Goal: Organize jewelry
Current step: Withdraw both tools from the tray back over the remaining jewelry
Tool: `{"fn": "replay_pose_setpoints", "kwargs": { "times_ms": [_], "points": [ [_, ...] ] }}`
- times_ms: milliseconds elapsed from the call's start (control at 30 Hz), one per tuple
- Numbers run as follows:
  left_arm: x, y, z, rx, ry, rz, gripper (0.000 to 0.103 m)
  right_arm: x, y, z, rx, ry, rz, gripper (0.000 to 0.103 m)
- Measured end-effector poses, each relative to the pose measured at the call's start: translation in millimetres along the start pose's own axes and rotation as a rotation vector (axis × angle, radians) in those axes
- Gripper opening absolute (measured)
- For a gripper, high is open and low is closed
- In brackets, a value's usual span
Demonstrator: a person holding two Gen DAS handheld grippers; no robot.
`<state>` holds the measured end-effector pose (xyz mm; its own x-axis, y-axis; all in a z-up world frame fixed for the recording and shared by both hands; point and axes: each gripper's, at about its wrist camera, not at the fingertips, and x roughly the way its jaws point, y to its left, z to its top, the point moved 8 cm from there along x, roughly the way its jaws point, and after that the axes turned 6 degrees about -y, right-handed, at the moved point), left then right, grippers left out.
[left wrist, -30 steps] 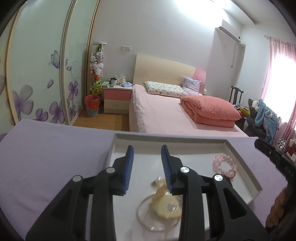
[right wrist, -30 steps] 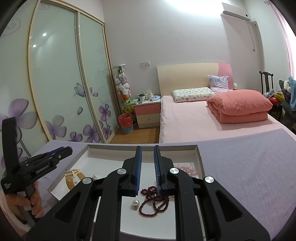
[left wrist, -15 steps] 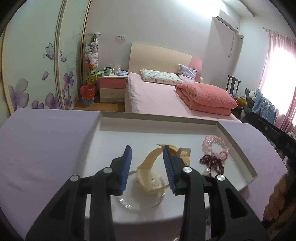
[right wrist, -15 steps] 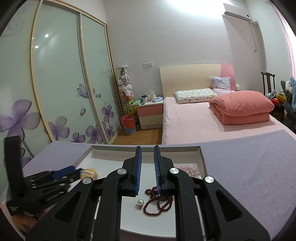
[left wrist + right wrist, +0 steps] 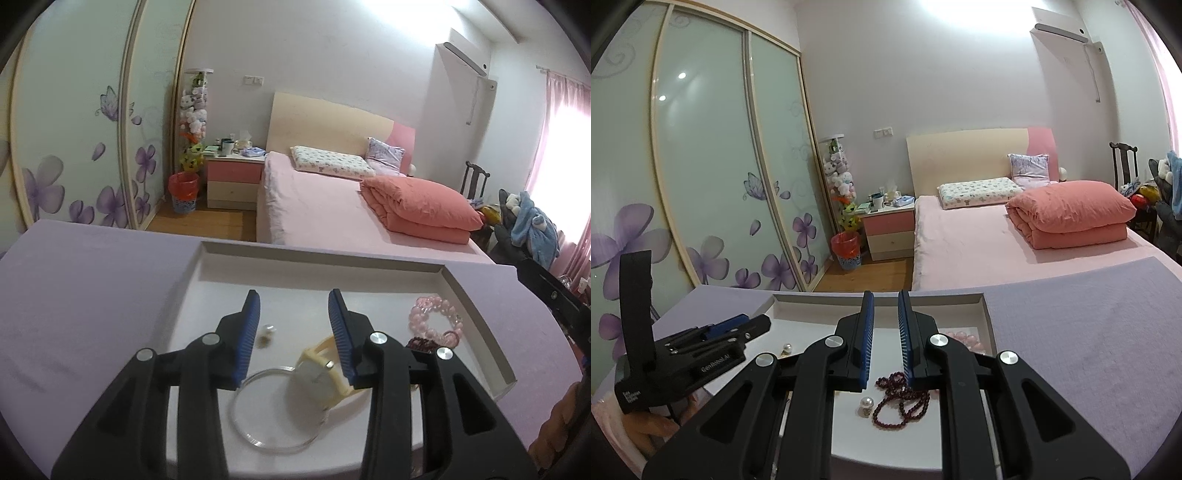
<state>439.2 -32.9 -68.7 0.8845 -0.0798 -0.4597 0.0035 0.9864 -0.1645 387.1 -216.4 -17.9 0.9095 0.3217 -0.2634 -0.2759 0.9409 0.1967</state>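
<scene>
Nearest the left gripper (image 5: 293,325), a clear bangle (image 5: 275,408) and a cream watch (image 5: 325,376) lie in the white tray (image 5: 480,314) on the desk. Its fingers are opening, empty. To grasp the watch well, shift toward 3 o'clock and straddle the strap. The right gripper (image 5: 885,339) hovers nearly closed, empty, over dark red beads (image 5: 901,404). Pink beads (image 5: 434,319) lie farther, at 1 o'clock.

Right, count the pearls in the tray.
2. One pearl lies just left of the red beads, near the front of the tray. The other lies farther back and to the left. Others may be hidden from view.
</scene>
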Motion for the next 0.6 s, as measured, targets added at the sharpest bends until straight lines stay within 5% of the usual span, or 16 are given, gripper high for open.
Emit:
{"fn": "replay_pose_setpoints", "kwargs": {
  "times_ms": [400,600],
  "points": [
    [-95,16,-42,0.01,0.007,-0.014,0.054,-64,19,-46,-0.033,0.115,0.008,0.016],
    [-139,26,-81,-0.019,0.035,-0.016,0.061,-102,32,-97,-0.05,0.236,0.022,0.028]
  ]
}}
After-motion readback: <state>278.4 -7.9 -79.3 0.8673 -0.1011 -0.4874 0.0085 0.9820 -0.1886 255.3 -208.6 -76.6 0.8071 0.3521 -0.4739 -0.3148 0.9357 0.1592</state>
